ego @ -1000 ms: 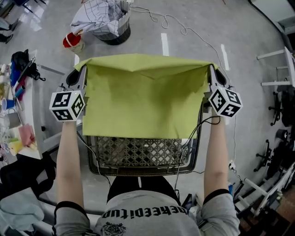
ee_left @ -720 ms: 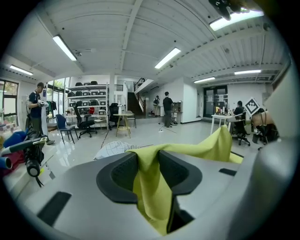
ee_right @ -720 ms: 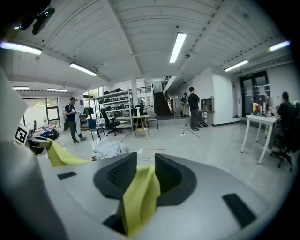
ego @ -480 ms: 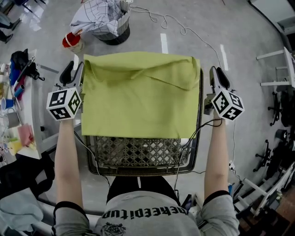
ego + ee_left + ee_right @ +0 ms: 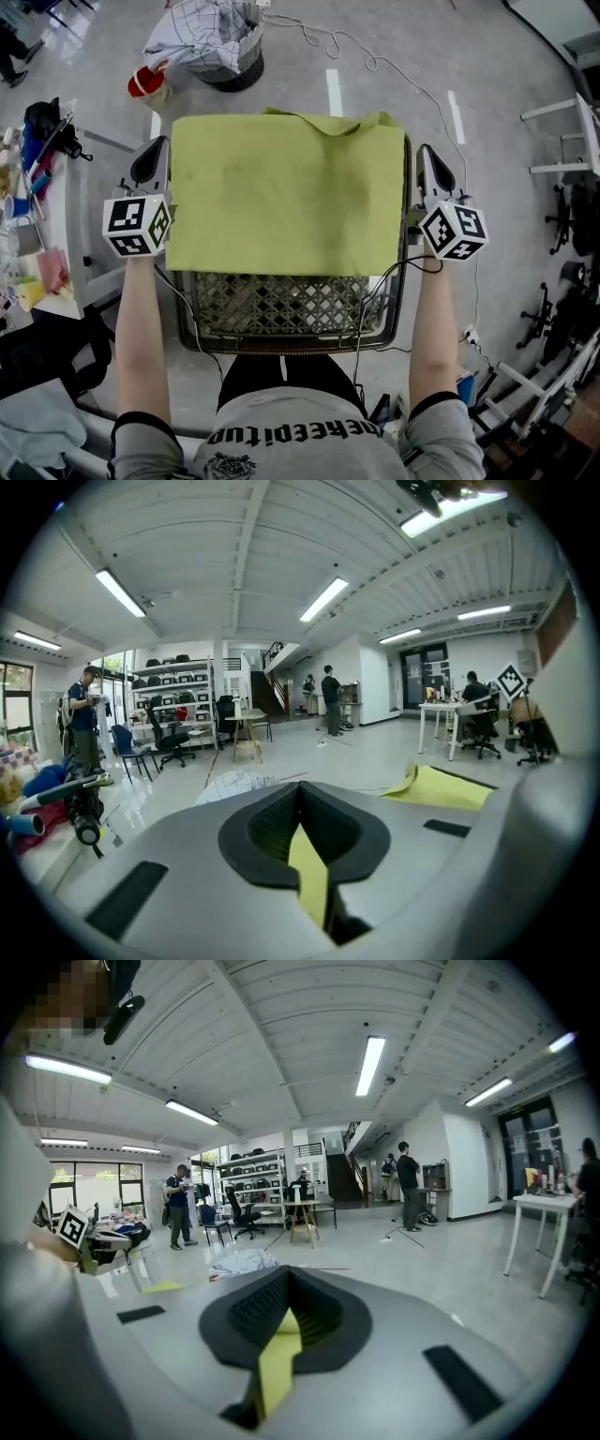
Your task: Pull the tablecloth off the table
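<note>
While the person's arms reach forward over a wire-mesh basket (image 5: 281, 311), the yellow-green tablecloth (image 5: 286, 192) lies spread flat across the basket's 12 o'clock half, with a small fold turned up along its far edge. The left gripper (image 5: 151, 152) is just off the cloth's 9 o'clock edge and the right gripper (image 5: 429, 157) just off its 3 o'clock edge; in the head view neither touches it. The left fingers (image 5: 258, 832) have just been closing and are now pressed together, and so are the right fingers (image 5: 246, 1312). A thin yellow-green sliver shows in the seam of each pair; I cannot tell whether it is cloth. On the floor at 11 o'clock stands a dark tub (image 5: 236, 73) heaped with checked fabric (image 5: 202, 33). A cable (image 5: 375, 64) trails at 1 o'clock.
</note>
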Demonstrator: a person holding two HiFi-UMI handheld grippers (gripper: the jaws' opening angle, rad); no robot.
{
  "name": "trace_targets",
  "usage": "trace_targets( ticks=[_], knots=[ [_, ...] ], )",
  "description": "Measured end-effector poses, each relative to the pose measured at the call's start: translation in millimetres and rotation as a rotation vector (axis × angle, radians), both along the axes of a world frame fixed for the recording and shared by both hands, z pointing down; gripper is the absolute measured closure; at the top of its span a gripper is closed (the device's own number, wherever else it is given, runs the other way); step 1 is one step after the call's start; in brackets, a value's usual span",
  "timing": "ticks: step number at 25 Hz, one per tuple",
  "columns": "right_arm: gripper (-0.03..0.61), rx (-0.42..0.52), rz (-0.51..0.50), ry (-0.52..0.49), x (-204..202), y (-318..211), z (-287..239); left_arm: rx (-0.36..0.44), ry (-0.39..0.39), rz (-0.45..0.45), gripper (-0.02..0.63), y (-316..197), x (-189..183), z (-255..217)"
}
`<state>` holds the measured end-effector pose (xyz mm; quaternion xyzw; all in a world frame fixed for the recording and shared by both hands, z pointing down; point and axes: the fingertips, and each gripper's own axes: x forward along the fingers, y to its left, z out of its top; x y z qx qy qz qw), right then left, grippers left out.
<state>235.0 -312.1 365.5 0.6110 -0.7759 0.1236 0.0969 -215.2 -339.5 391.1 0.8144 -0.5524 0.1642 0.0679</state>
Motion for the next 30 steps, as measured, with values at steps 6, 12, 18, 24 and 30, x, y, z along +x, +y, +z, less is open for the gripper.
trace_targets(
  ticks=[6,12,18,24,30],
  knots=[
    [0.568,0.011,-0.011,-0.021,-5.2,15.8,-5.5,0.016,0.027,0.013,0.600,19.1,10.3,-6.3],
    [0.568,0.012,-0.001,-0.026,-0.8,38.3,-7.9,0.013,0.015,0.010,0.600,43.2,8.9,-6.2],
    [0.568,0.014,0.004,-0.050,1.1,72.7,-5.9,0.009,-0.001,-0.002,0.600,77.6,3.3,-0.3],
    [0.566,0.001,-0.022,-0.069,-6.4,119.0,4.4,0.015,-0.002,-0.003,0.600,122.0,4.3,8.7],
    [0.565,-0.057,-0.037,-0.107,-15.0,165.7,28.2,-0.039,0.020,-0.024,0.598,167.1,4.1,32.5]
  ],
)
